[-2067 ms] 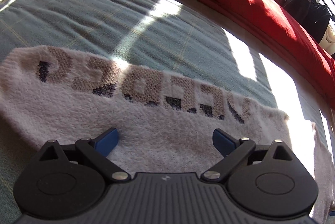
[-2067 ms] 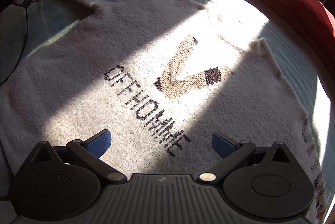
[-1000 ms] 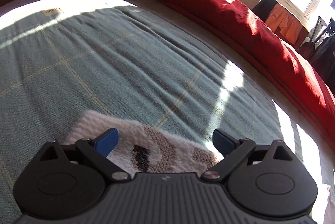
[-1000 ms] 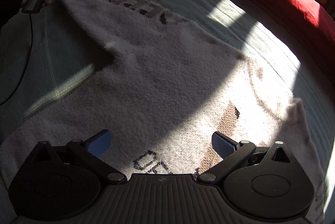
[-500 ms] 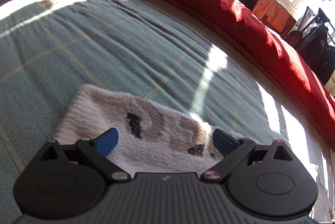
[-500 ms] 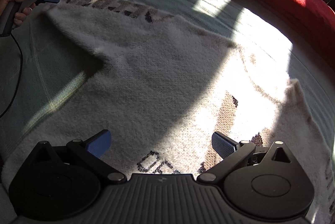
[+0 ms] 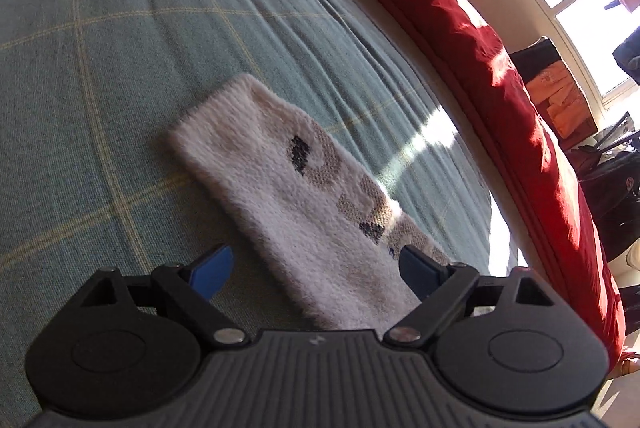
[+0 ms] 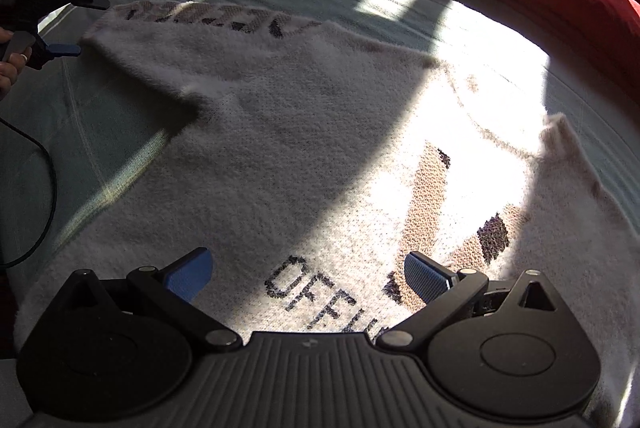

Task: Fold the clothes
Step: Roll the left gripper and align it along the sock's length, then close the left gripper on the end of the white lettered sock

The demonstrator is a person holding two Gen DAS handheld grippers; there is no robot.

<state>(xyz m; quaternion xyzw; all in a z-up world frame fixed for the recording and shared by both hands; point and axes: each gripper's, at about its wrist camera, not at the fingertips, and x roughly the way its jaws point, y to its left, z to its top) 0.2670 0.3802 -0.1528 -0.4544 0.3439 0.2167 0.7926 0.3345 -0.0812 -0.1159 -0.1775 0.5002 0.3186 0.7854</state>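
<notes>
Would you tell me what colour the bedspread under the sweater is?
Grey-green bedspread with thin yellow checks; left wrist view.

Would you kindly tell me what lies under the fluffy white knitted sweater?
The fluffy white knitted sweater lies spread on a green checked bedspread; whatever is beneath its body is covered.

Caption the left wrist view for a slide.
Left claw open above the white sweater's sleeve, laid out on the green plaid bedspread.
</notes>
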